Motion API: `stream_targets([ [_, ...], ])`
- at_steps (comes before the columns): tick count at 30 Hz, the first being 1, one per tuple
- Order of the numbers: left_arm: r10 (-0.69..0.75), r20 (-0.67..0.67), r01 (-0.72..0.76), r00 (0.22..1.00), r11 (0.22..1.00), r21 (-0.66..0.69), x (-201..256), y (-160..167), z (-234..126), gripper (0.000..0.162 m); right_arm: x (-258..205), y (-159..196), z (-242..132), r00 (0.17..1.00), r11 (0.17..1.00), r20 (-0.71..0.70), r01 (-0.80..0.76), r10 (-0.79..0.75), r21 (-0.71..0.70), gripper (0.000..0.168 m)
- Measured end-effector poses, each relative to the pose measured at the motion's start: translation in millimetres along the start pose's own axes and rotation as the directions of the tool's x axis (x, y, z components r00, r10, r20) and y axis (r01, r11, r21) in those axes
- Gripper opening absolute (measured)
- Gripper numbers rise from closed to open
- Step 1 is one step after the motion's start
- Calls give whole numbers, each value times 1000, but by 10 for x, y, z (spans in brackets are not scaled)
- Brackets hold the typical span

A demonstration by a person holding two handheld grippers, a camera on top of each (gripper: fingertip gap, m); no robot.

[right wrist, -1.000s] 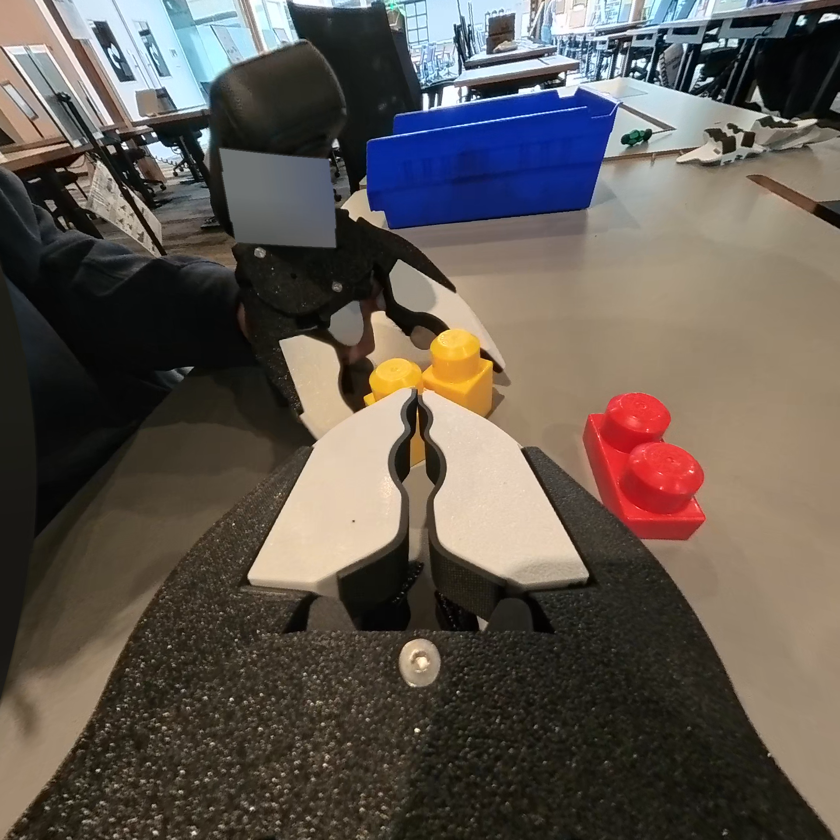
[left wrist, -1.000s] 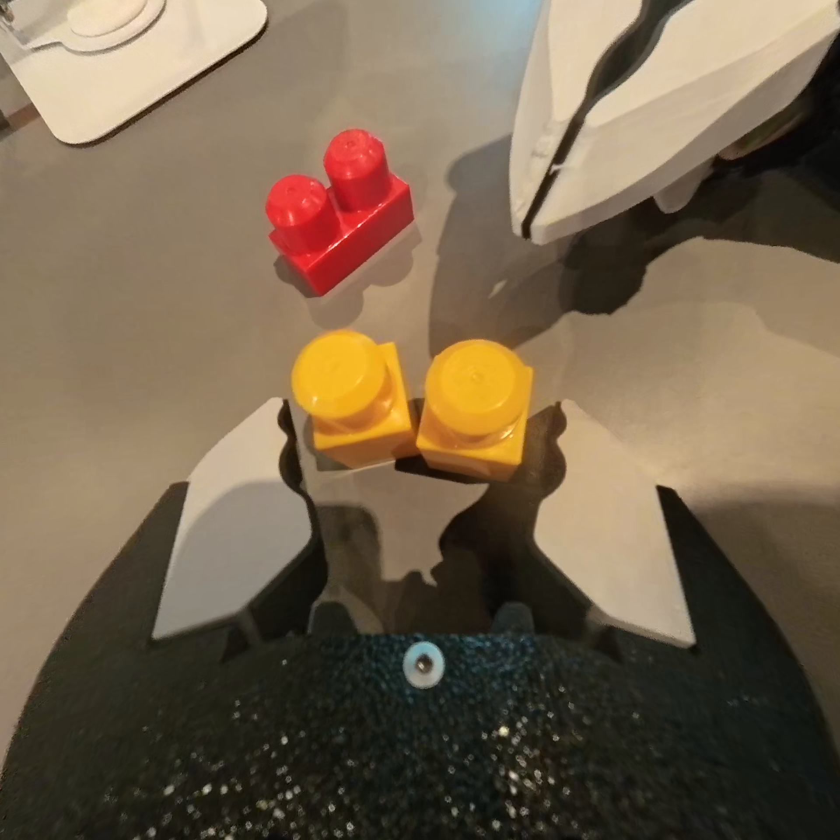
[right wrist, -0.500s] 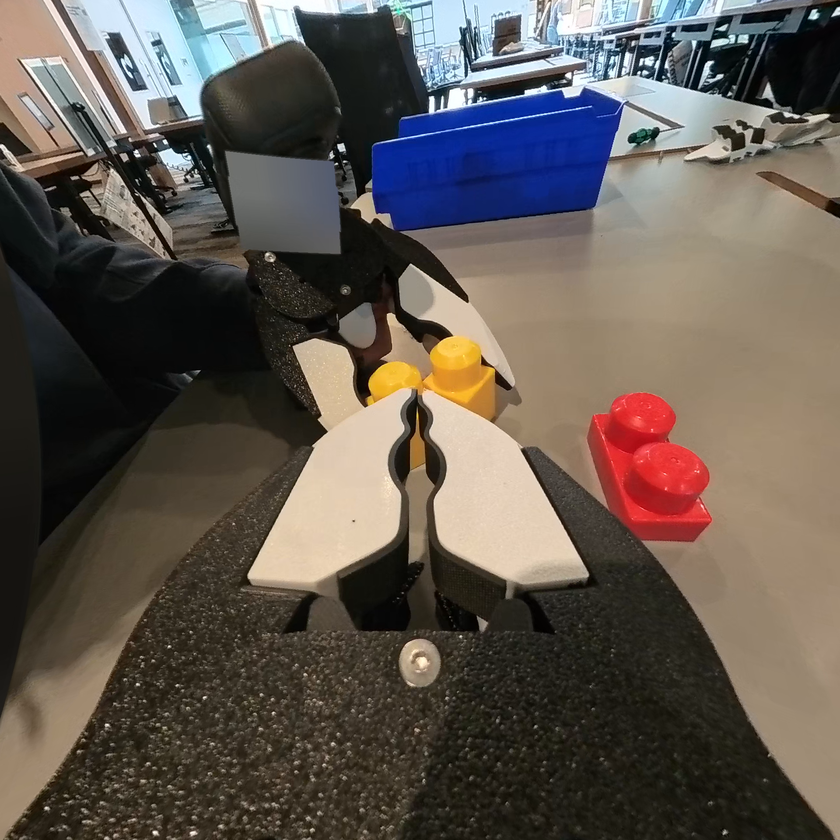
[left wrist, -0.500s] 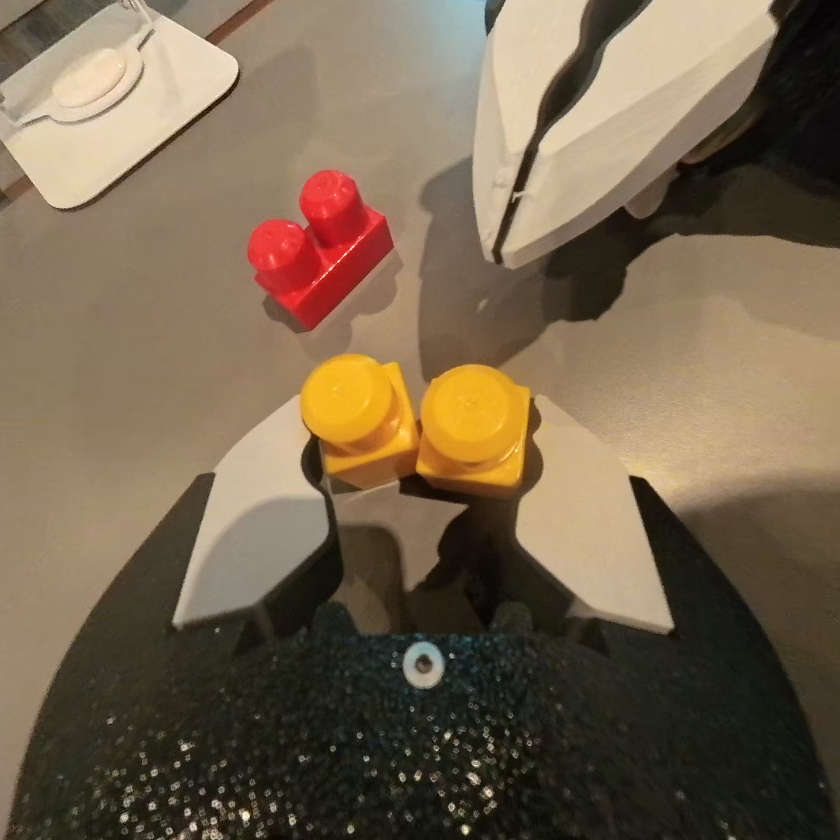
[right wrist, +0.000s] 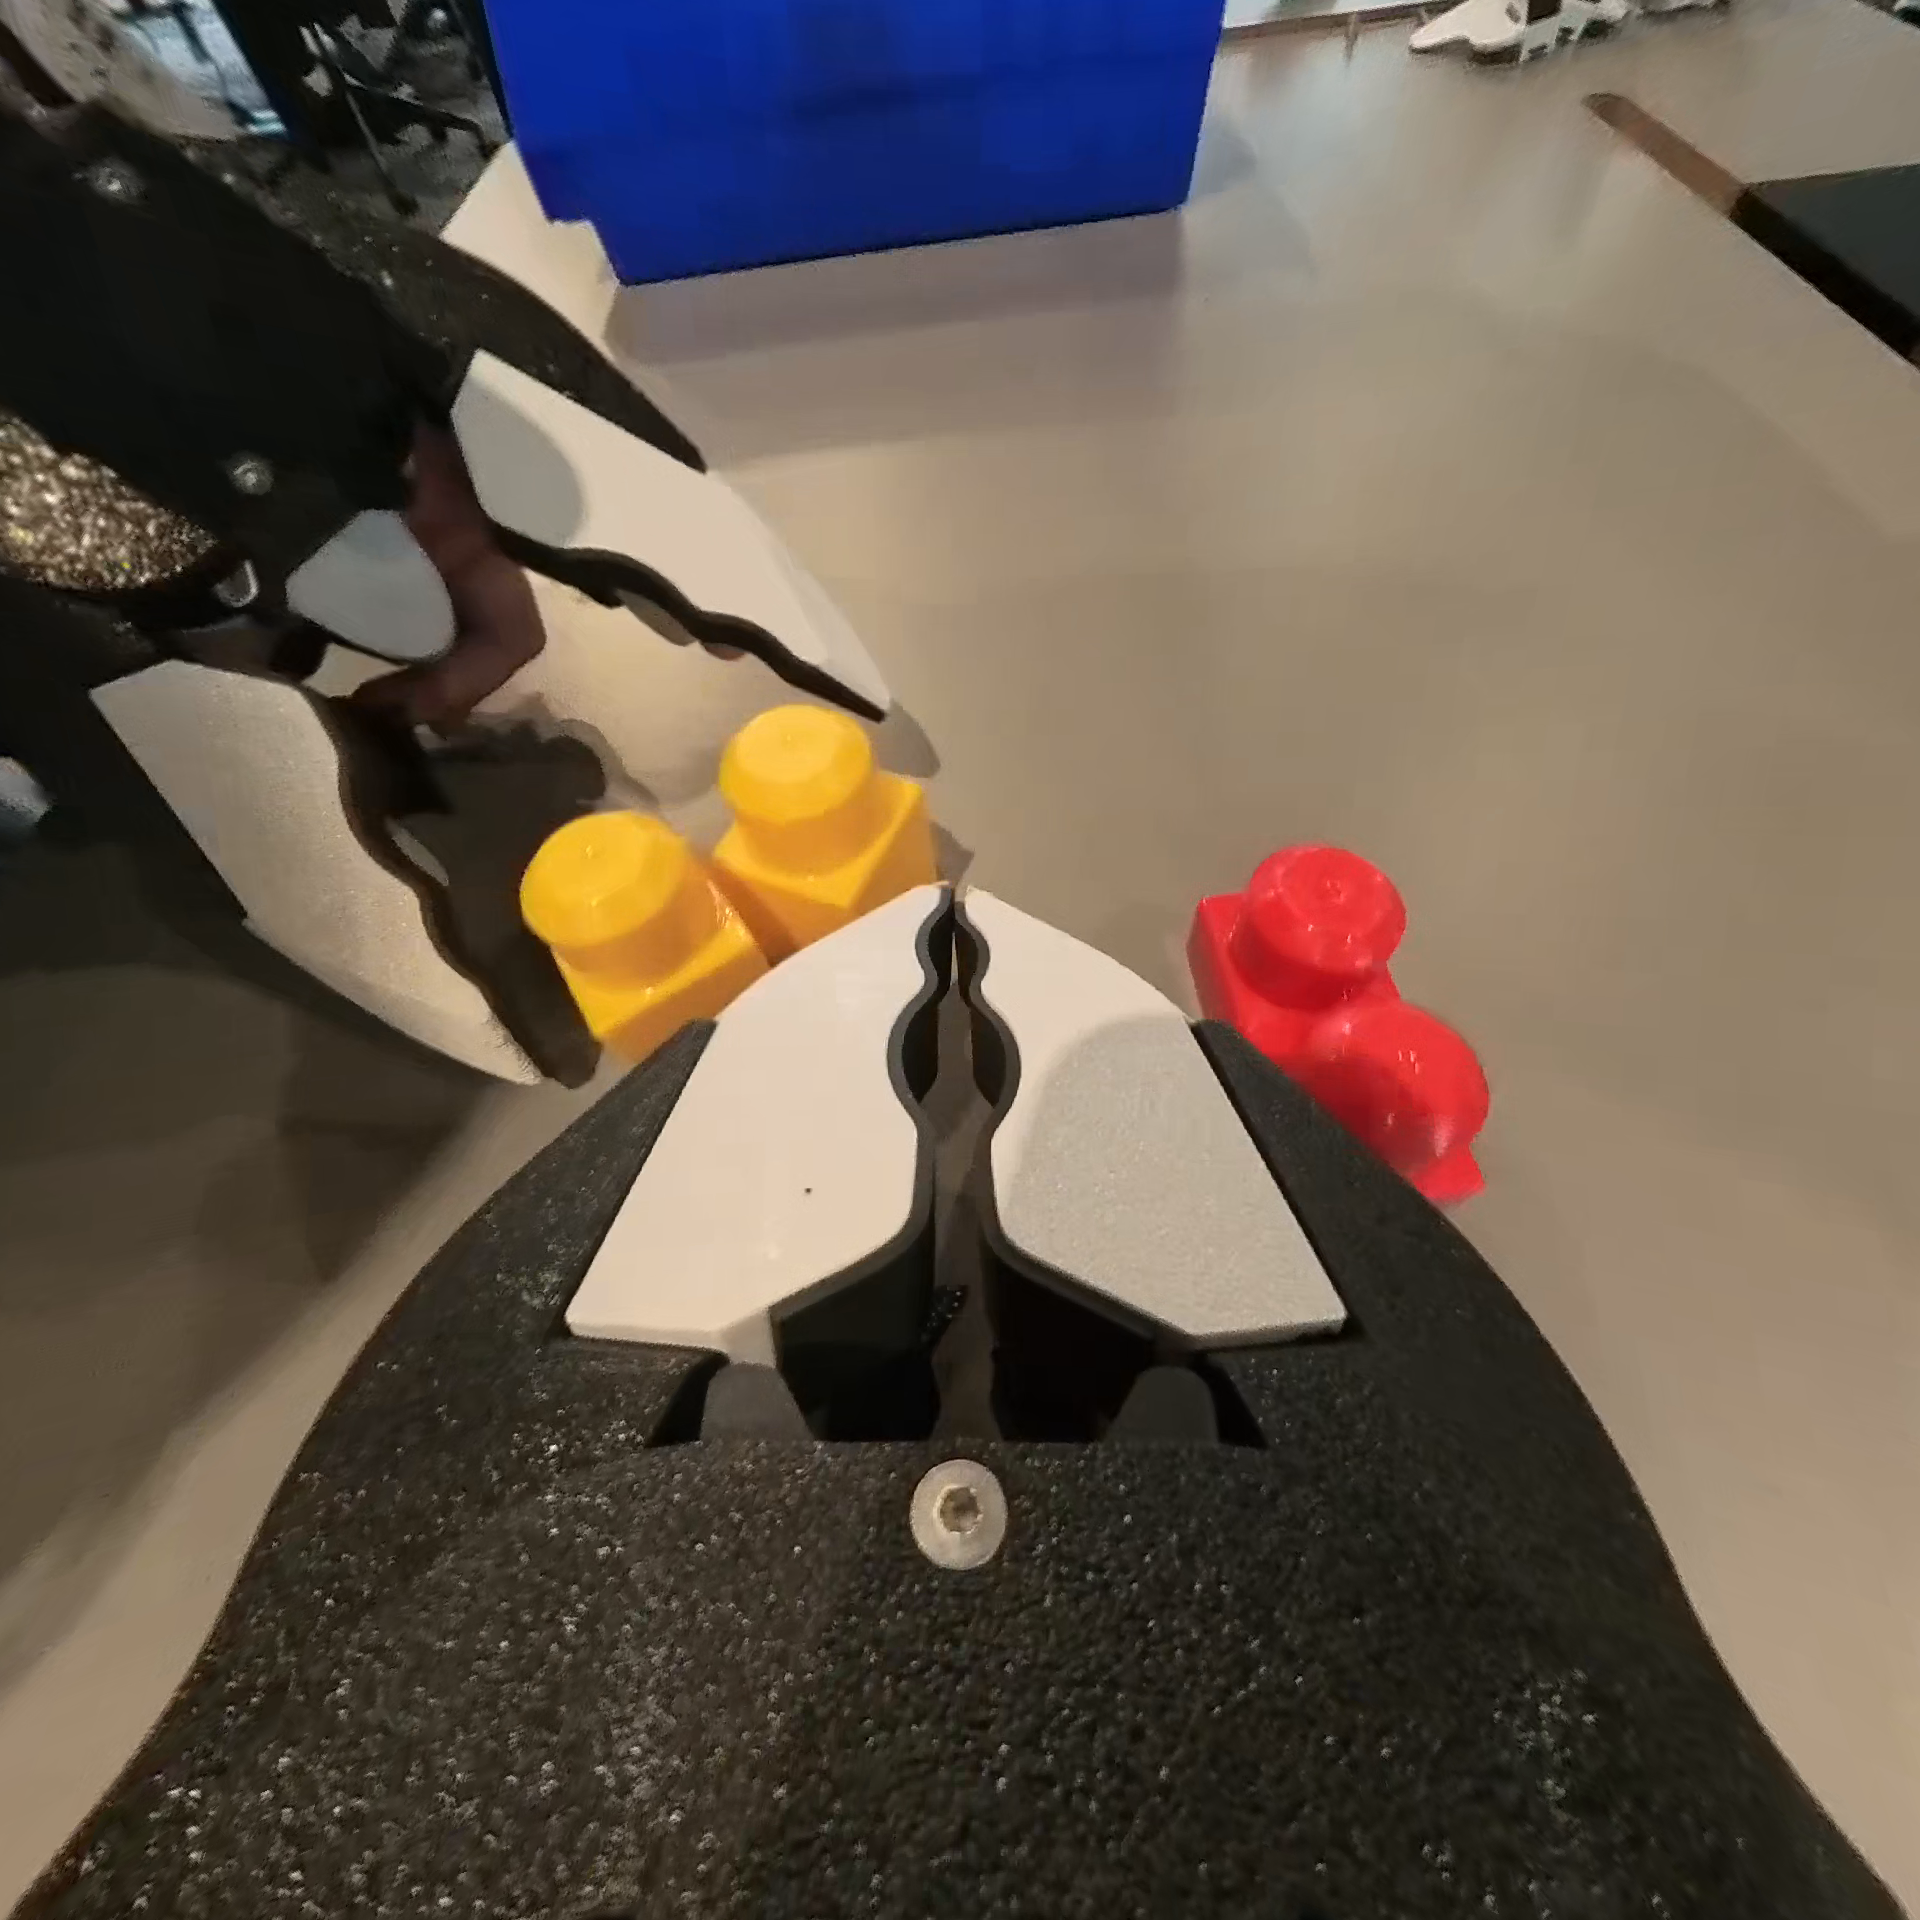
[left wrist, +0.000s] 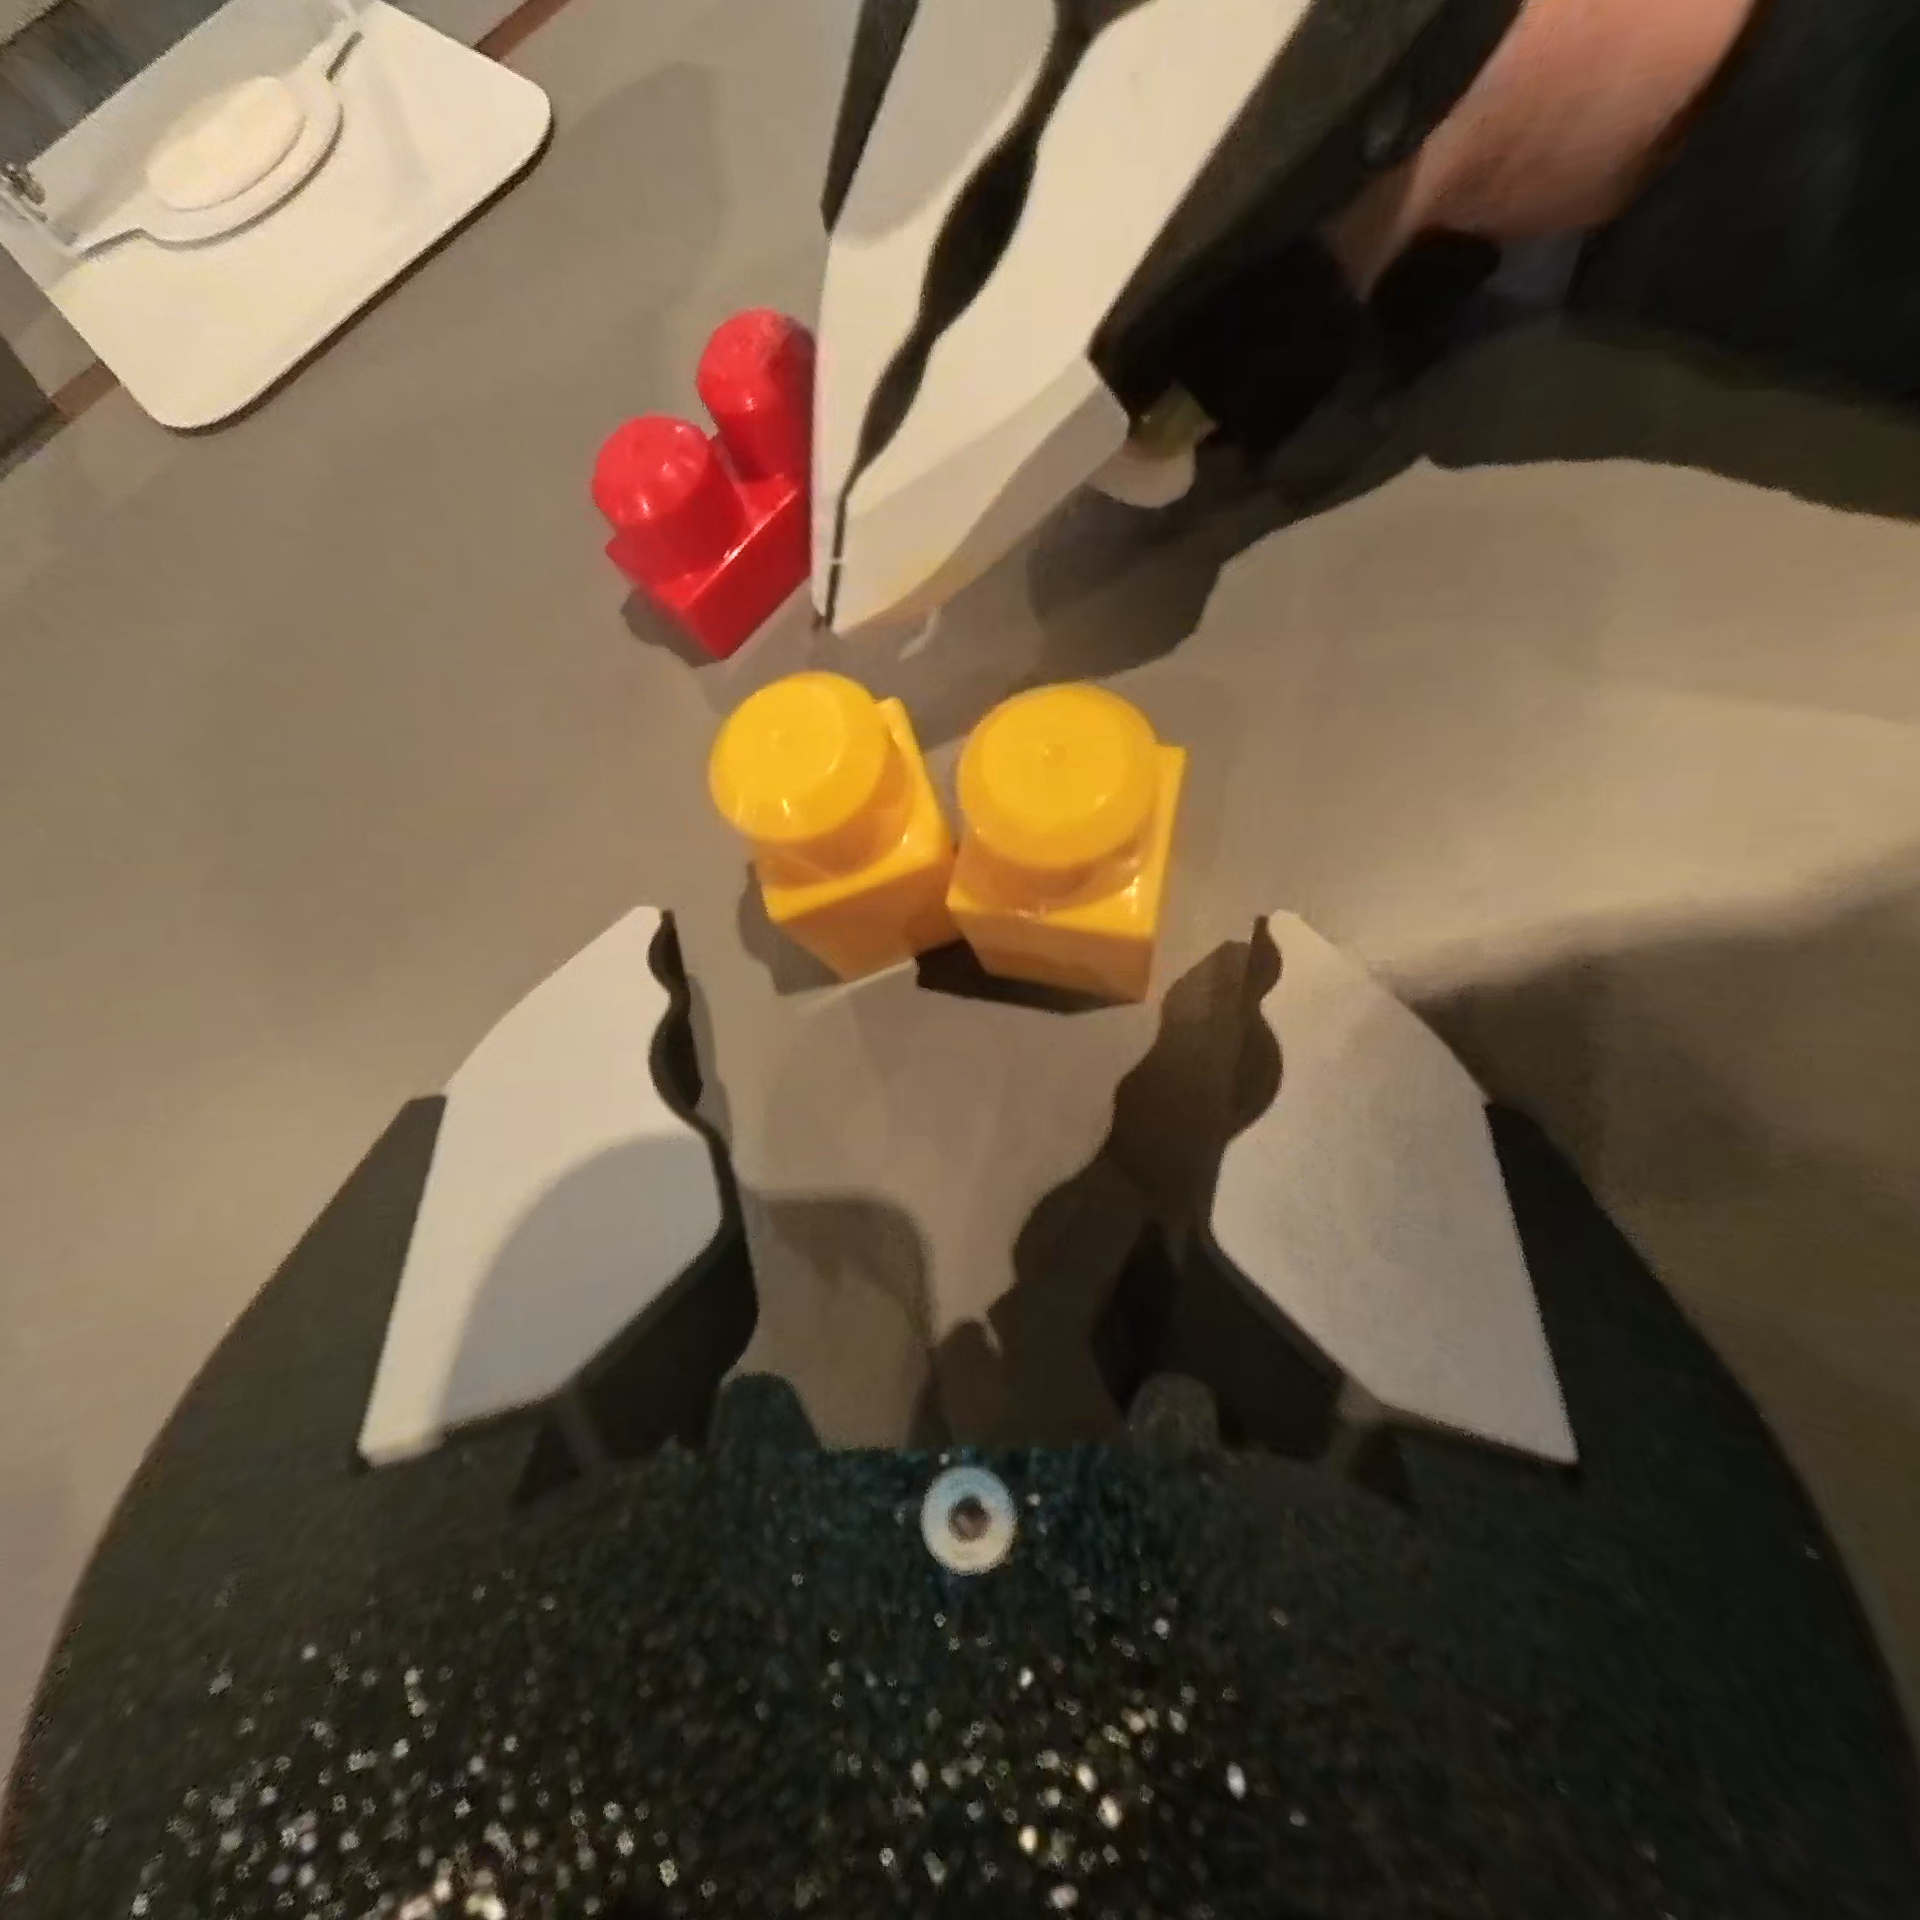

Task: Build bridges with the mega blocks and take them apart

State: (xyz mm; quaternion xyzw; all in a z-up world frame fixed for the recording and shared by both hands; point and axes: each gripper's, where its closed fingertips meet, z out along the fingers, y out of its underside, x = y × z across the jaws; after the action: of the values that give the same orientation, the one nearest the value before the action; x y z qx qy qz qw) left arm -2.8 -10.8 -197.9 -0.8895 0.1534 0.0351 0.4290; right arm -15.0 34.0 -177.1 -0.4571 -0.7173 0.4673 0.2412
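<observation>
**Two yellow blocks wait between your grippers**

Your left gripper (left wrist: 961,935) sits low over the grey table (left wrist: 260,779) with its fingers spread wide, nothing between them. Just ahead of its tips stand two yellow single-stud blocks (left wrist: 940,831), upright, side by side and touching (the left one turned slightly askew). In the right wrist view the same yellow pair (right wrist: 727,873) stands just beyond your right gripper (right wrist: 953,894), whose fingers are pressed together and hold nothing. The red two-stud block (left wrist: 712,499) lies on the table farther out, apart from the yellow ones; seen from the right wrist it sits just to the right of your closed fingers. From the left wrist, your right gripper's tips come down beside the red block, and whether they touch it cannot be told. A blue bin (right wrist: 852,125) stands at the far side of the table, and a white tray (left wrist: 281,208) rests off to the left.
</observation>
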Motion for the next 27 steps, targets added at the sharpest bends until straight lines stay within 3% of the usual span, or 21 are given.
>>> stream_targets([
  [11, 41, -68, -40, 997, 999, 22, 66, -1, -62, 101, -226, 67, 32, 988, 996, 144, 70, -63, -48, 0],
  [17, 23, -118, -23, 993, 1000, -5, 84, 45, -77, 98, -153, 52, 49, 994, 997, 92, 61, -56, -46, 0],
  [24, -13, -193, 18, 981, 999, 29, 134, 30, -246, 80, -190, 95, -12, 991, 996, 114, 69, -62, -54, 0],
  [27, -14, -205, 22, 979, 999, 36, 142, 5, -212, 81, -265, 143, -88, 985, 996, 165, 69, -58, -60, 0],
])
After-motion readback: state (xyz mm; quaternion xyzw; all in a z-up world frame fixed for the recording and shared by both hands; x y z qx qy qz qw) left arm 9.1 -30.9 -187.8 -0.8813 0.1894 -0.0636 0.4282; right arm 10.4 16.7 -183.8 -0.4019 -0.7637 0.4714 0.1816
